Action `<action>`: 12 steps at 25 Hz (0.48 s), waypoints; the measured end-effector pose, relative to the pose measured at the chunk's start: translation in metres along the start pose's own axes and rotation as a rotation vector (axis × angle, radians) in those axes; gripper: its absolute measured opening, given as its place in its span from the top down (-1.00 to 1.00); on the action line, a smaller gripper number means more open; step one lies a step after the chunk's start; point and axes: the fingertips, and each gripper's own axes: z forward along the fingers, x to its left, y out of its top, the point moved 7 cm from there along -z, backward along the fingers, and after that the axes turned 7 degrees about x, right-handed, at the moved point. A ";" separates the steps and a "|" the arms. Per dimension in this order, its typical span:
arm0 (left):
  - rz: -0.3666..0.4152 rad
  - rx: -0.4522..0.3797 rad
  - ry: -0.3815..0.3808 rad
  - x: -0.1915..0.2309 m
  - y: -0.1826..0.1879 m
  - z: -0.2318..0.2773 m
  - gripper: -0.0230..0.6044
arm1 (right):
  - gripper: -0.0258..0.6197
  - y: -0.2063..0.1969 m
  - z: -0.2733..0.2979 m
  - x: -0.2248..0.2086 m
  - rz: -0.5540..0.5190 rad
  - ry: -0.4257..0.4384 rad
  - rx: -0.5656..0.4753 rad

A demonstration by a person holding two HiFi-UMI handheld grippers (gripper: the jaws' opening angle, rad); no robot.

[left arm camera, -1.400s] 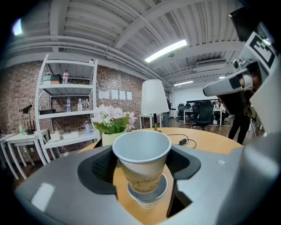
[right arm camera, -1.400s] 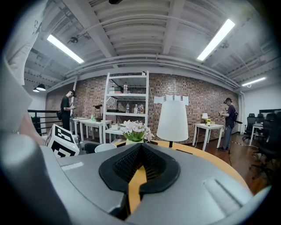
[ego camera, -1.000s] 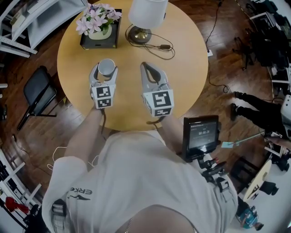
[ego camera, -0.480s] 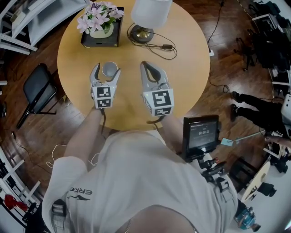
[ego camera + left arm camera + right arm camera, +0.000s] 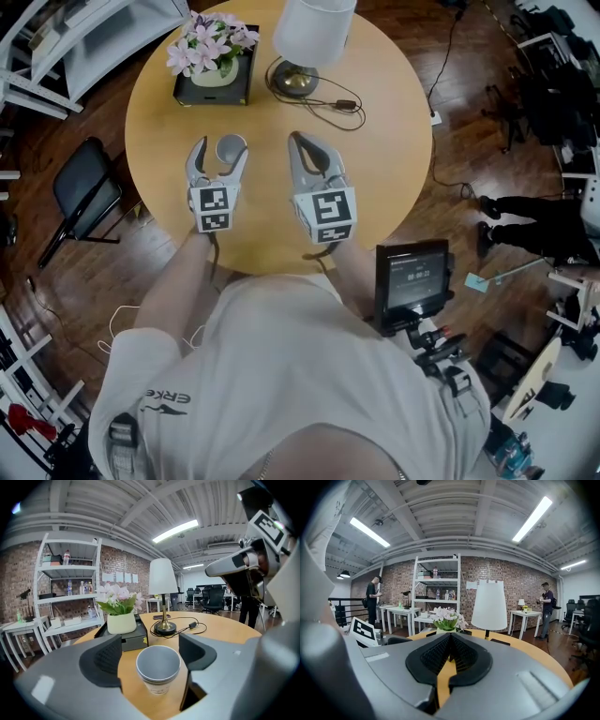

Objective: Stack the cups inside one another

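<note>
A stack of nested grey paper cups [image 5: 231, 147] [image 5: 158, 667] stands upright on the round wooden table [image 5: 375, 169]. My left gripper [image 5: 219, 150] [image 5: 152, 656] is open, one jaw on either side of the cups, and a gap shows between each pad and the cup wall. Its jaws have just been opening, with the cups between them. My right gripper [image 5: 298, 139] [image 5: 449, 653] hovers over the table to the right of the cups, shut, its pads pressed together on nothing.
At the back of the table a lamp [image 5: 314, 33] with a white shade trails its cord [image 5: 337, 98] toward the middle. A pot of pink flowers on a black box [image 5: 214, 61] stands to its left. A black chair [image 5: 84, 192] sits left of the table.
The left jaws have spread away from the cup stack, which stays standing on the table. The right gripper has kept still.
</note>
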 end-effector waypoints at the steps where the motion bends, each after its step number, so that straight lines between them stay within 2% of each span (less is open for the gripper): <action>1: -0.002 -0.008 0.005 0.001 0.001 -0.003 -0.26 | 0.88 0.000 -0.001 0.002 -0.001 0.000 -0.002; 5: -0.002 -0.053 0.021 0.005 0.011 -0.016 0.00 | 0.88 0.006 -0.005 0.007 -0.009 -0.003 -0.024; 12: 0.008 -0.175 0.057 0.005 0.043 -0.052 0.74 | 0.88 0.026 -0.020 0.020 -0.033 -0.006 -0.093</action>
